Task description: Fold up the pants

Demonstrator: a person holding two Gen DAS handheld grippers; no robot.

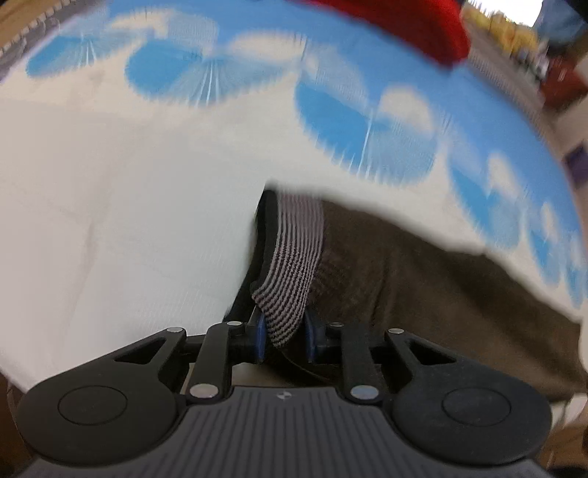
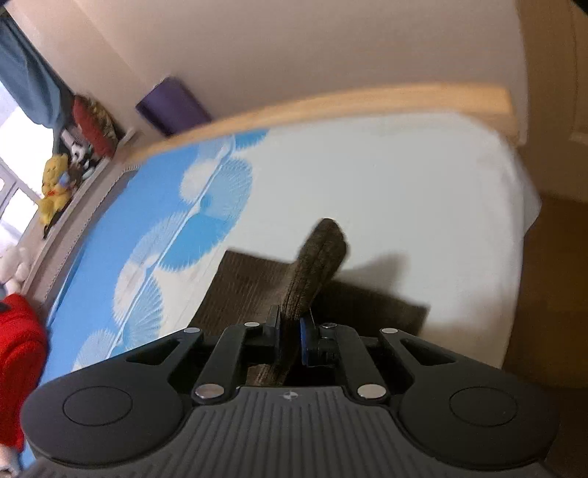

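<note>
The dark brown pants [image 1: 422,264] lie on a bed with a white and blue fan-patterned sheet [image 1: 128,191]. My left gripper [image 1: 284,331] is shut on the pants' striped grey waistband [image 1: 294,257] and holds it lifted off the sheet. In the right wrist view my right gripper [image 2: 290,338] is shut on a bunched fold of the brown pants [image 2: 316,268], which stands up from the jaws. The rest of the pants [image 2: 250,290] lies flat on the sheet [image 2: 367,191] below. The left view is blurred by motion.
A red garment [image 1: 415,25] lies at the far edge of the bed, also at the left of the right wrist view [image 2: 18,367]. A wooden bed frame edge [image 2: 330,106], a purple object [image 2: 172,104] and stuffed toys [image 2: 55,187] on a shelf lie beyond.
</note>
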